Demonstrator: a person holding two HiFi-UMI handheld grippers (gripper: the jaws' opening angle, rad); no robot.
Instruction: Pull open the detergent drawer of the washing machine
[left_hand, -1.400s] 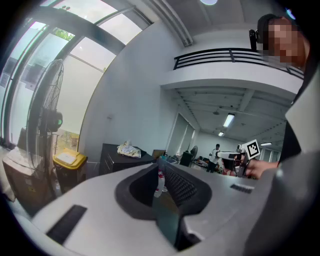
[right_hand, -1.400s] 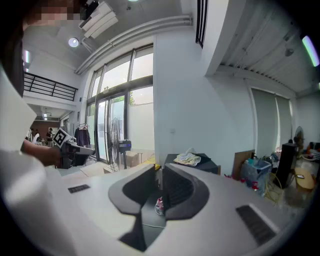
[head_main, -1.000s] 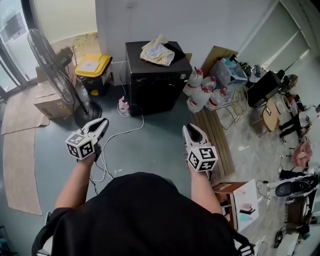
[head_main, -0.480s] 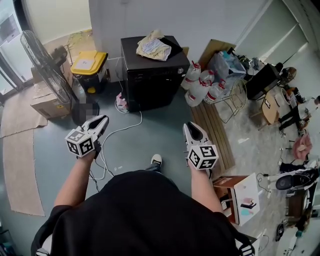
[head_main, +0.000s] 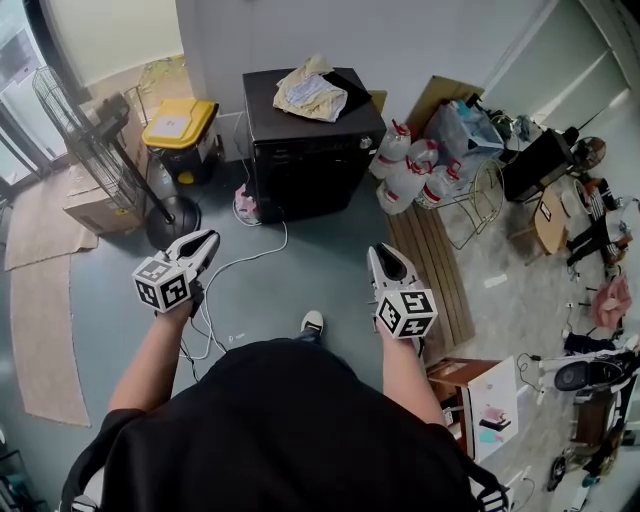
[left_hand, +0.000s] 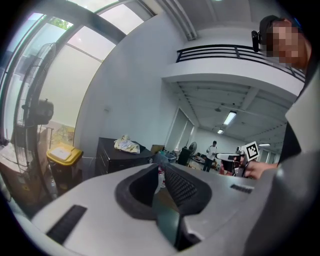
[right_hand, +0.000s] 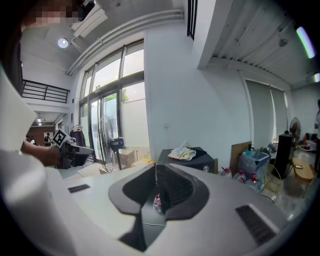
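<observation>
Jaws together, fan (head_main: 85, 135) beside washing machine (head_main: 312, 150)

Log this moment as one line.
stage: pre-contact | left gripper: shut, empty | right gripper: shut, empty | washing machine: ahead, untouched

The person wore a black short-sleeved top (head_main: 280, 430) and a white shoe (head_main: 313, 321). The left gripper (head_main: 206, 239) and right gripper (head_main: 381, 252) were white with black pads, each carrying a black-and-white marker cube (head_main: 162, 285) toward six o'clock.
</observation>
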